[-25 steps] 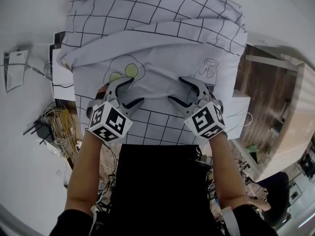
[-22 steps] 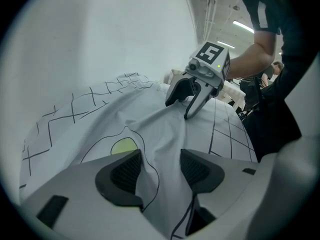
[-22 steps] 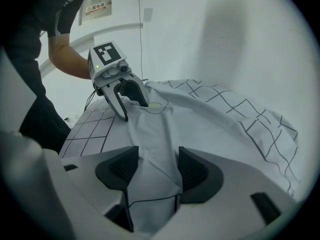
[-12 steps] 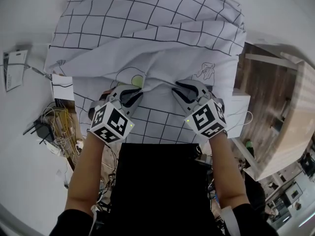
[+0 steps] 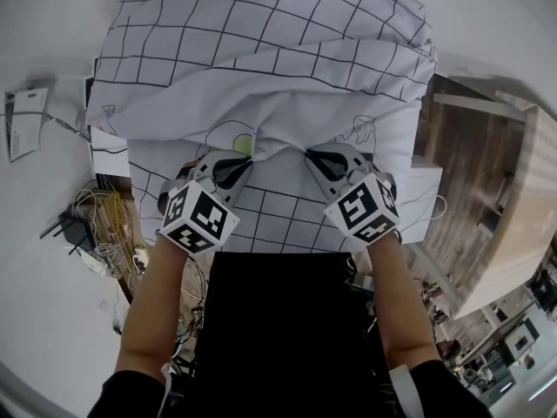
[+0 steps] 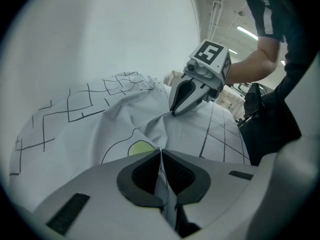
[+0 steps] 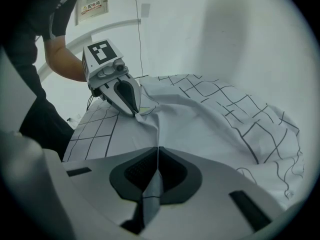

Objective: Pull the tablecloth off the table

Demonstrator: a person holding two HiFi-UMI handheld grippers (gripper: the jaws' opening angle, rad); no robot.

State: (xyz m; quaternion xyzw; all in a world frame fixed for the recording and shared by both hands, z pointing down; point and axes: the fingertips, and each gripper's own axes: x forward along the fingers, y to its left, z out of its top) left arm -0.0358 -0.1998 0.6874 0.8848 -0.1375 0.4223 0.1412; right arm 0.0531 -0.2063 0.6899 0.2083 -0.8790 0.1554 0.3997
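Note:
A white tablecloth (image 5: 261, 59) with a black grid and small drawings lies crumpled over the table, its near edge hanging toward me. My left gripper (image 5: 246, 157) is shut on a pinched fold of the cloth (image 6: 161, 171); its jaws have just been closing on it. My right gripper (image 5: 309, 153) is likewise shut on a fold of the cloth (image 7: 152, 184), its jaws having just closed too. The two grips sit side by side near the cloth's front middle, next to a green-and-outline drawing (image 5: 242, 144). In each gripper view the other gripper (image 6: 176, 111) (image 7: 136, 113) shows pinching the cloth.
A white floor surrounds the table. Tangled cables (image 5: 104, 225) and papers (image 5: 26, 120) lie at the left. A wooden bench or table (image 5: 513, 216) stands at the right, with a white box (image 5: 425, 190) beside the cloth. A wall sign (image 7: 91, 6) hangs behind.
Both grippers have gone from open to shut, each pinching a fold of cloth. The cloth's raised fold has drawn toward the jaws and the bunched upper layer has spread left.

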